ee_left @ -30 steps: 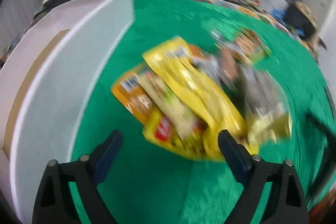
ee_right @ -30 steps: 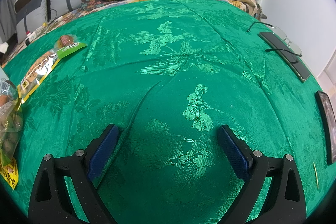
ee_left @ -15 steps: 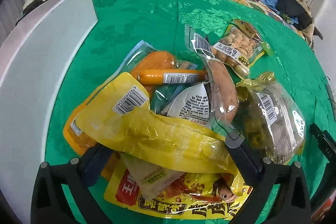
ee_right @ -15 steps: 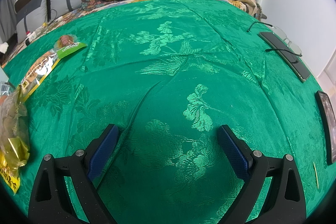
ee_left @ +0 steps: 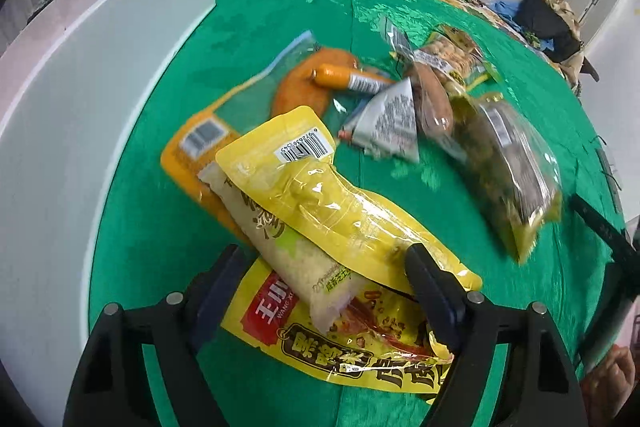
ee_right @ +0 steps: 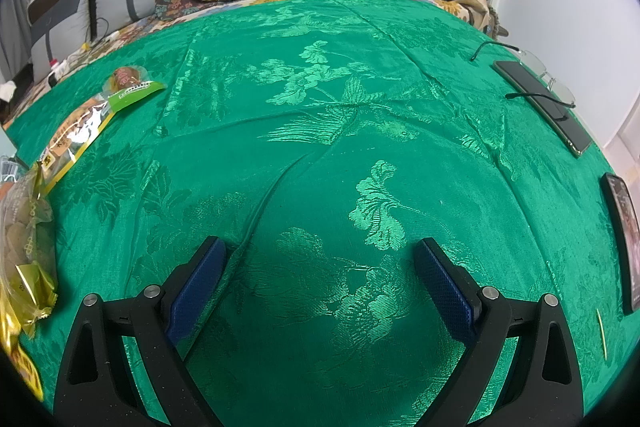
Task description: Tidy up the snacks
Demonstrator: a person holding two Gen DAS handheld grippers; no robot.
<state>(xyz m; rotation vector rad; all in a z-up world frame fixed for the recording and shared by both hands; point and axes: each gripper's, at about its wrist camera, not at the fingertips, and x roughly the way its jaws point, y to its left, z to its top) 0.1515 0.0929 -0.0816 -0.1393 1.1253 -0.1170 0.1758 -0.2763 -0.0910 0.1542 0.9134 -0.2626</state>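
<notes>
Right tongs (ee_right: 320,267) gape over bare green cloth (ee_right: 340,107)

Green brocade cloth (ee_right: 320,155) (flower-patterned) carries snack packets (ee_left: 344,211), two phones (ee_right: 540,103).

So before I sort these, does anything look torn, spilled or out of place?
No spill or tear shows. The snacks lie in a crooked heap: the yellow pouch rests across a rice pack, beside the white box. One green-topped packet lies apart.

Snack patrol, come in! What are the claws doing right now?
Left claw open, just narrowing over yellow pouch, not gripping. Right claw open, empty, above green cloth. White box stands left of pile.
</notes>
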